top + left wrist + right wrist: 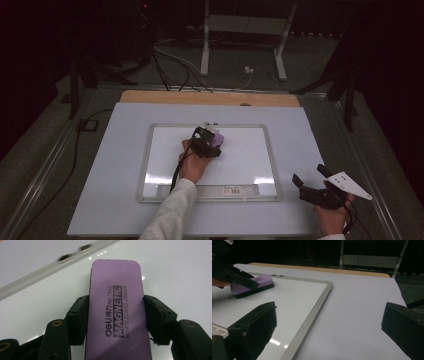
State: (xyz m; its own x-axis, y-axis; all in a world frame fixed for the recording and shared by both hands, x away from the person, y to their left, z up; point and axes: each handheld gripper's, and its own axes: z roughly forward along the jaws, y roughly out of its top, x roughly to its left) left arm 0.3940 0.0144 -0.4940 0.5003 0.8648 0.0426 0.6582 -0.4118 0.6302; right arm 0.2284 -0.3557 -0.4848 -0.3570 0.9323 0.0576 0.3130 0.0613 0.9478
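Purple plastic eraser (116, 315), clamped across its width by the left gripper (207, 142) and laid flat on the whiteboard (240, 165) so its dark felt underside meets the surface for wiping; it sits near the board's 12 o'clock edge. The left forearm reaches up from 6 o'clock, wrist angled forward. The right gripper (311, 184) (jaws spread, holding nothing) idles on the table (110, 200) at about 4 o'clock of the board.

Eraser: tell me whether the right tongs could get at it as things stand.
Probably not: the left tongs clamp both long sides of the eraser on the whiteboard. The right tongs are open off the board; the eraser's far end stays bare.
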